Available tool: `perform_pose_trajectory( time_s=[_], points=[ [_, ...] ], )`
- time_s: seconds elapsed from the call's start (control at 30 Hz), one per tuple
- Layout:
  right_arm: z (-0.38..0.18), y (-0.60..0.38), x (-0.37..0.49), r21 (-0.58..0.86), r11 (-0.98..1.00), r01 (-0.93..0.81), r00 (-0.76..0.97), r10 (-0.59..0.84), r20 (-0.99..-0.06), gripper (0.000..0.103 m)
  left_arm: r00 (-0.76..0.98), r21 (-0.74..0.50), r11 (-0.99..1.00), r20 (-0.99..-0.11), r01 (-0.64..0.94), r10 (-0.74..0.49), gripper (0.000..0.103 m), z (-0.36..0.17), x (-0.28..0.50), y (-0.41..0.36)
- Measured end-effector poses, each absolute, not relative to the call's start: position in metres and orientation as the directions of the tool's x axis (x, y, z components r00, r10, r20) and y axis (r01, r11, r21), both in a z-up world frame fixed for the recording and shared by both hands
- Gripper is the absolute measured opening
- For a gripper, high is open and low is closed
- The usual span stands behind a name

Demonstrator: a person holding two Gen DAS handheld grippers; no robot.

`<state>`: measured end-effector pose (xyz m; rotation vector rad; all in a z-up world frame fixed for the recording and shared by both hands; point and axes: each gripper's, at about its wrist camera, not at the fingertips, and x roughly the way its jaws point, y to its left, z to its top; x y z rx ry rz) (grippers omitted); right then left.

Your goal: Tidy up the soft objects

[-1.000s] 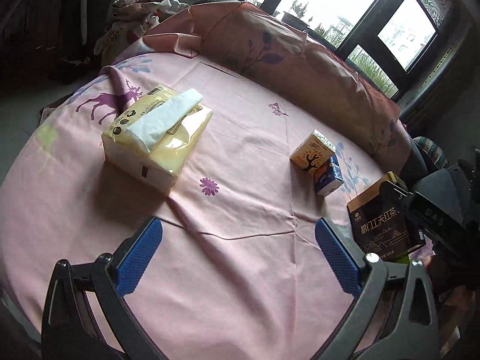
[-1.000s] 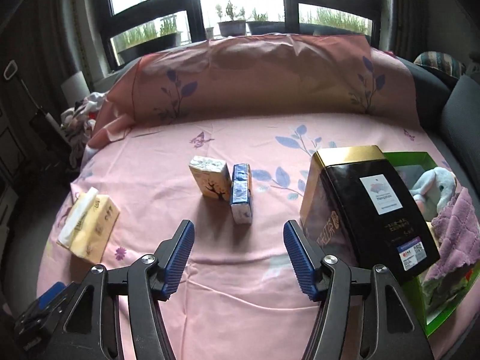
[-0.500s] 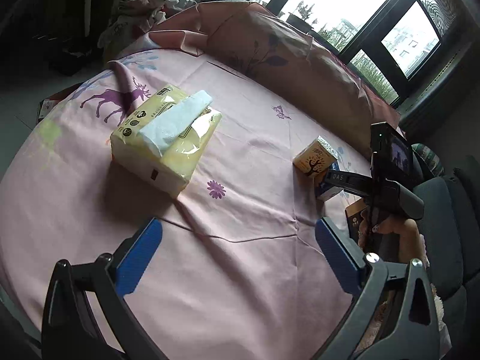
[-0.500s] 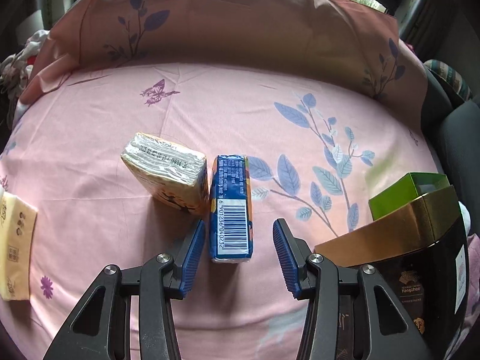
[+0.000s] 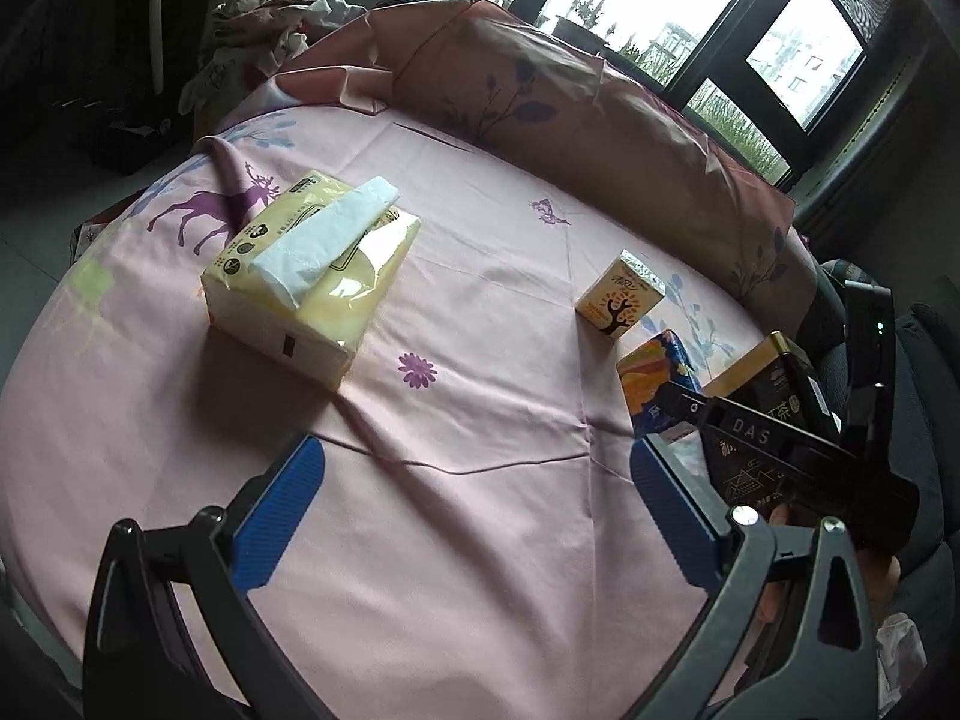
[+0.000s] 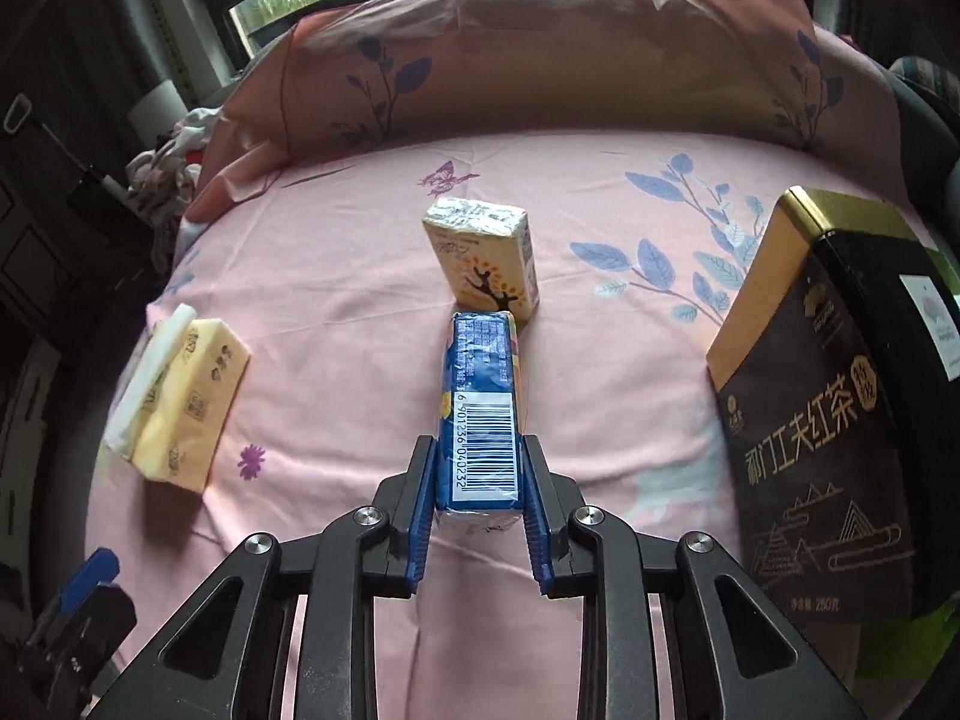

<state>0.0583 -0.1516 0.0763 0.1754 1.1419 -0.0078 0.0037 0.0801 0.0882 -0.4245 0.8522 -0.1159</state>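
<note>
My right gripper (image 6: 478,450) has its jaws closing on a blue tissue pack (image 6: 480,396), and both blue pads touch its sides at the barcode end. The pack's far end points at a small yellow tissue pack (image 6: 486,258) printed with a tree. In the left wrist view the blue pack (image 5: 657,384) shows an orange face, tilted in the black jaws. A large yellow tissue pack (image 5: 312,282) with a white sheet on top lies at the left. My left gripper (image 5: 474,462) is open above the pink cloth (image 5: 480,540), with nothing between its fingers.
A black and gold tea box (image 6: 828,420) stands at the right, with a green box (image 6: 936,618) behind it. A pink-covered bolster (image 6: 540,60) runs along the far edge under the windows. Clothes (image 6: 168,174) are heaped at the far left.
My right gripper came forward and down over the blue pack and its jaws narrowed from wide apart until they met its sides. The left gripper stayed open and barely moved.
</note>
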Motion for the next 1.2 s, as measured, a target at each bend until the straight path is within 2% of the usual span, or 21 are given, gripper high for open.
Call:
perform_pose_trajectory(
  time_s=[0.27, 0.37, 0.43, 0.53, 0.6, 0.73, 0.83, 0.9, 1.03, 1.1, 1.2],
  points=[
    [0.050, -0.139, -0.003, 0.439, 0.896, 0.062, 0.306, 0.402, -0.863, 0.028, 0.640, -0.376, 0.925, -0.724, -0.056, -0.255, 0.102, 0.083, 0.004, 0.070],
    [0.044, -0.137, -0.006, 0.369, 0.928, 0.055, 0.289, 0.339, -0.895, 0.028, 0.625, -0.375, 0.926, -0.735, -0.051, -0.263, 0.101, 0.079, 0.005, 0.066],
    [0.046, -0.138, -0.006, 0.320, 0.946, 0.050, 0.296, 0.292, -0.909, 0.032, 0.606, -0.376, 0.926, -0.747, -0.046, -0.273, 0.101, 0.075, 0.007, 0.063],
    [0.053, -0.145, -0.007, 0.267, 0.963, 0.044, 0.302, 0.241, -0.922, 0.045, 0.582, -0.368, 0.929, -0.763, -0.036, -0.280, 0.101, 0.071, 0.009, 0.056],
    [0.058, -0.153, -0.008, 0.271, 0.961, 0.048, 0.323, 0.242, -0.915, 0.065, 0.569, -0.361, 0.932, -0.772, -0.026, -0.284, 0.100, 0.068, 0.010, 0.051],
    [0.064, -0.169, -0.010, 0.308, 0.949, 0.072, 0.344, 0.267, -0.900, 0.067, 0.533, -0.391, 0.921, -0.779, -0.004, -0.329, 0.097, 0.061, 0.010, 0.042],
    [0.067, -0.178, -0.010, 0.333, 0.939, 0.090, 0.370, 0.279, -0.886, 0.067, 0.485, -0.411, 0.911, -0.792, 0.025, -0.371, 0.090, 0.055, 0.012, 0.036],
    [0.069, -0.183, -0.009, 0.357, 0.929, 0.098, 0.378, 0.297, -0.877, 0.067, 0.466, -0.406, 0.914, -0.805, 0.021, -0.368, 0.081, 0.051, 0.012, 0.033],
    [0.063, -0.185, -0.005, 0.440, 0.893, 0.093, 0.372, 0.379, -0.847, 0.067, 0.409, -0.408, 0.910, -0.820, 0.077, -0.402, 0.072, 0.043, 0.013, 0.015],
    [0.055, -0.183, -0.002, 0.452, 0.887, 0.095, 0.352, 0.395, -0.849, 0.067, 0.376, -0.417, 0.903, -0.824, 0.104, -0.424, 0.060, 0.038, 0.012, 0.004],
    [0.043, -0.181, 0.000, 0.478, 0.872, 0.106, 0.327, 0.423, -0.845, 0.066, 0.336, -0.423, 0.896, -0.832, 0.132, -0.442, 0.053, 0.030, 0.012, -0.010]
  ],
)
